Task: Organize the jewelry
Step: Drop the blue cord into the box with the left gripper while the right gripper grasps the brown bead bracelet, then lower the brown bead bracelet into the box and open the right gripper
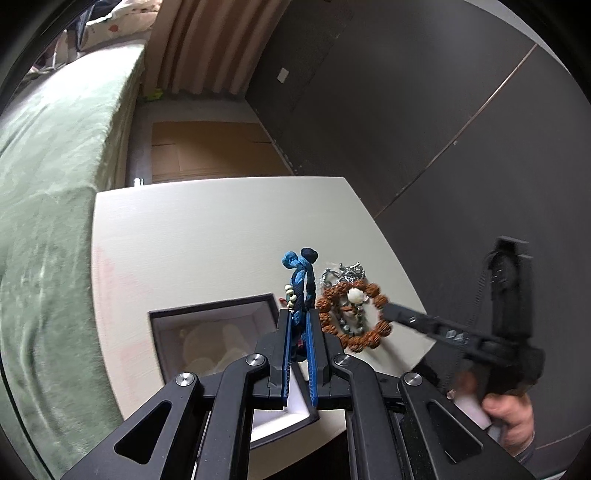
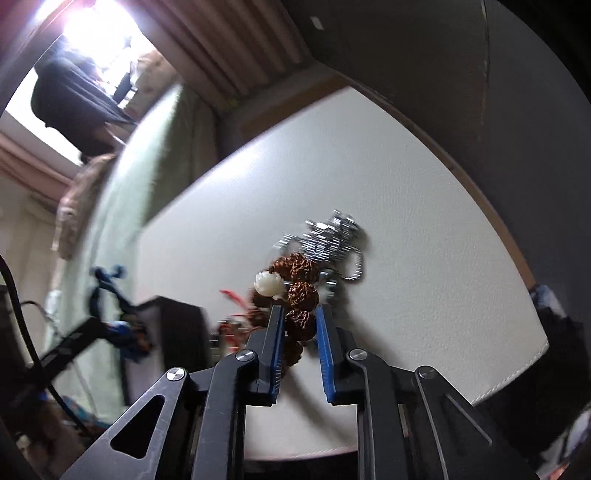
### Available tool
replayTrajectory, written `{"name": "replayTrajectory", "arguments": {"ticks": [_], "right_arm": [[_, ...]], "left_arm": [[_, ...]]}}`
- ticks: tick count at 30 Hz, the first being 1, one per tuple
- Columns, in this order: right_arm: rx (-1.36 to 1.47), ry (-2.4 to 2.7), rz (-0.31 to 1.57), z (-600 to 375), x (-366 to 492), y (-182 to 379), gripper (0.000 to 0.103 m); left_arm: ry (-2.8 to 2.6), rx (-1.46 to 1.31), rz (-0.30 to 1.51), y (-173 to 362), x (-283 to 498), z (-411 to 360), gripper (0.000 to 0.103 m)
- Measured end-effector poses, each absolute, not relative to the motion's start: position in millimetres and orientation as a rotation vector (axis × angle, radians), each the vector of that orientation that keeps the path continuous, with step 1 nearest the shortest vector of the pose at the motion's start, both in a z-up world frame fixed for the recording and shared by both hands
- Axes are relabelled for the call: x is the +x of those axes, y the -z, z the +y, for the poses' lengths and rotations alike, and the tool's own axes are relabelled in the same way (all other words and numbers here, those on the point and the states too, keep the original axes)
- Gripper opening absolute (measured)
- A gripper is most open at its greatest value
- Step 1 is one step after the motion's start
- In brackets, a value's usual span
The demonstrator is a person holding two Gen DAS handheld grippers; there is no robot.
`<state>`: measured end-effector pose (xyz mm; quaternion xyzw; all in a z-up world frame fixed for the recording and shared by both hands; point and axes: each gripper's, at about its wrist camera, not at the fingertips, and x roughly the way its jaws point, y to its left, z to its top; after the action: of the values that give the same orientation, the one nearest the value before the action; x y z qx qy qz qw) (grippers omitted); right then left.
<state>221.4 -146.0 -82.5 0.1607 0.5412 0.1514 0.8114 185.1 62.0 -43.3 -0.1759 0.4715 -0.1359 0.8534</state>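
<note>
A: What lies at the left?
B: An open dark-rimmed square jewelry box (image 1: 207, 321) on the pale counter (image 1: 207, 229). Over it, the left gripper (image 1: 298, 317) has its jaws clenched on a blue braided cord bracelet (image 1: 300, 280).
A: And rightward?
B: The right gripper (image 2: 298, 317) grasps a brown rough-seed bead bracelet (image 2: 301, 295), beside a silver chain (image 2: 332, 236).

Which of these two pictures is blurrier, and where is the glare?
Right wrist view: blurrier; the silver chain is streaked, the left gripper smeared, and the window at upper left is blown out white. Left wrist view: mostly sharp and evenly lit; the blue cord bracelet is crisp, only the right gripper is smeared. Both bend straight edges, fisheye-style.
</note>
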Motion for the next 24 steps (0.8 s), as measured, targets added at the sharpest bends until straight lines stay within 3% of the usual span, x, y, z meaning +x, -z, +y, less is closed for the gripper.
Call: {"name": "replayTrajectory", "arguments": {"ticks": [14, 15, 17, 18, 19, 24], "right_arm": [[0.39, -0.456, 1.0, -118, 198, 28, 0.018], [0.388, -0.466, 0.989, -116, 196, 25, 0.018], [0.384, -0.486, 0.969, -111, 191, 18, 0.018], [0.386, -0.497, 0.962, -110, 189, 16, 0.018], [0.386, -0.507, 0.954, -107, 188, 14, 0.018], [0.385, -0.567, 0.929, -92, 182, 7, 0.018]], "left_arm": [[0.304, -0.367, 1.061, 48, 168, 75, 0.01], [0.296, -0.368, 1.074, 50, 169, 76, 0.013], [0.278, -0.385, 1.088, 55, 171, 81, 0.034], [0.27, -0.396, 1.082, 55, 171, 84, 0.051], [0.258, -0.407, 1.069, 54, 170, 88, 0.059], [0.236, -0.411, 1.024, 45, 166, 101, 0.06]]}}
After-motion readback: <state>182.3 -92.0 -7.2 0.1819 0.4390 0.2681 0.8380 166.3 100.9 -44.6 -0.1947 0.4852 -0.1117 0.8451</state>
